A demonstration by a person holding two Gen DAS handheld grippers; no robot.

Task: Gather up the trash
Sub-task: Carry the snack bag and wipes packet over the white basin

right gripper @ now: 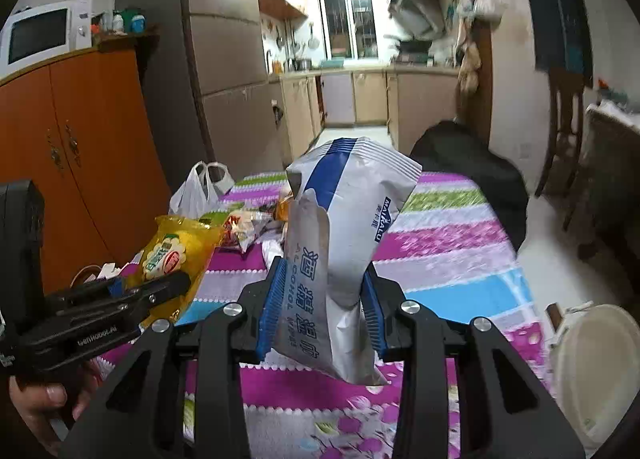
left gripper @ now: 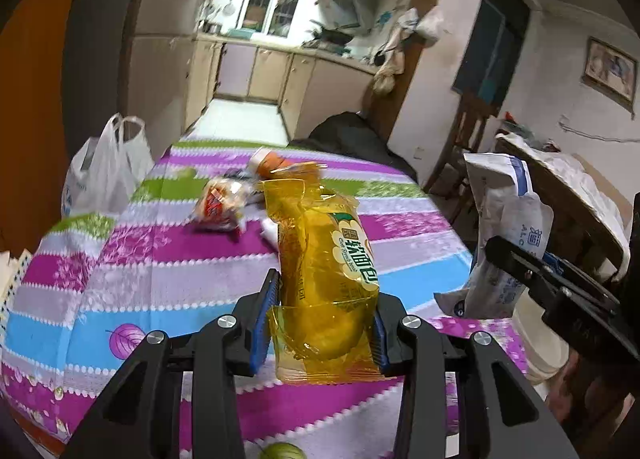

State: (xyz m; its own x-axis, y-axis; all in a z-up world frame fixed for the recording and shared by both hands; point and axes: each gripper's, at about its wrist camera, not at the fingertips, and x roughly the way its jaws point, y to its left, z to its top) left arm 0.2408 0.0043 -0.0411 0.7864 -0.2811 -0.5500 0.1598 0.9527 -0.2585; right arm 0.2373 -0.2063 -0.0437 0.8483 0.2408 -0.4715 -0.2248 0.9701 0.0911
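Note:
My left gripper [left gripper: 320, 323] is shut on a yellow bread wrapper [left gripper: 324, 259] and holds it above the striped tablecloth [left gripper: 160, 271]. The wrapper also shows in the right wrist view [right gripper: 172, 255], with the left gripper [right gripper: 120, 299] at lower left. My right gripper [right gripper: 324, 307] is shut on a white and blue alcohol wipes packet [right gripper: 340, 227], held upright over the table. That packet appears at the right of the left wrist view [left gripper: 504, 227]. A red and white snack wrapper [left gripper: 220, 203] and an orange and white wrapper [left gripper: 272, 163] lie farther back on the table.
A white plastic bag [left gripper: 108, 171] stands at the table's far left edge. A white bucket [right gripper: 596, 371] sits low at the right, beside the table. A dark bag [right gripper: 472, 163] lies beyond the far end. An orange cabinet [right gripper: 80, 147] stands left.

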